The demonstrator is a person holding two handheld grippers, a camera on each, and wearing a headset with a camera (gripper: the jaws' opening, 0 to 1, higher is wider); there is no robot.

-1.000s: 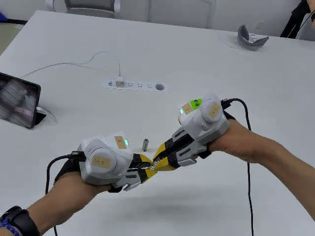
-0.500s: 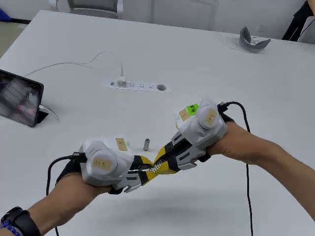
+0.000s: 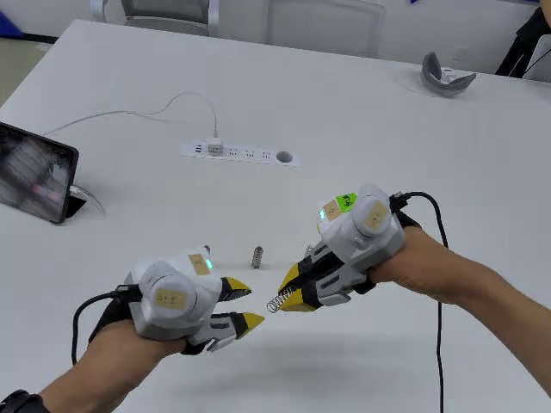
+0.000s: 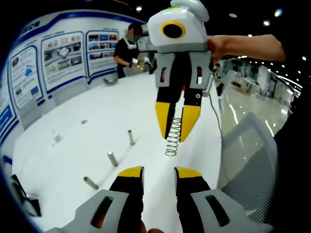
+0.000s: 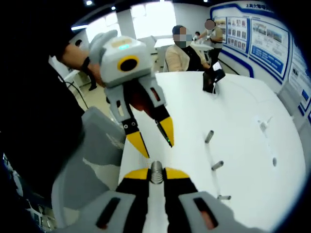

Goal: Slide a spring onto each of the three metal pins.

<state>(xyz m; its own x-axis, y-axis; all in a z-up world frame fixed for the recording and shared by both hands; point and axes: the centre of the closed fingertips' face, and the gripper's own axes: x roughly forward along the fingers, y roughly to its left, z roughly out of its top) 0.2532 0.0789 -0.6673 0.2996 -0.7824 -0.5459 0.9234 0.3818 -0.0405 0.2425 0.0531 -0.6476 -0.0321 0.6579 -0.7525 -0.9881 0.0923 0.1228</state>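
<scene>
My R gripper (image 3: 291, 290) is pinched tight on 1 spring (image 3: 277, 300). The spring sticks out past the yellow tips. Its long way runs straight on from the jaws, w/ the free end aimed at my L gripper (image 3: 245, 303). My L gripper is wide open and holds nothing. The 2 grippers face each other, near but apart, w/ the spring end in the gap btw them, above the white table (image 3: 387, 129).

The pins are on the table, not in line w/ the spring. In the head view 1 pin (image 3: 256, 255) stands just past that gap. In the left gripper view the 3 pins (image 4: 112, 158) sit in a row off to the left of my jaws. In the right gripper view they sit off to the right.

So I think the spring has to swing round and tip its open end down over a pin top. The R gripper has the spring, so it's the one to go. Can't tell if any pin has a spring on yet, too small.
</scene>
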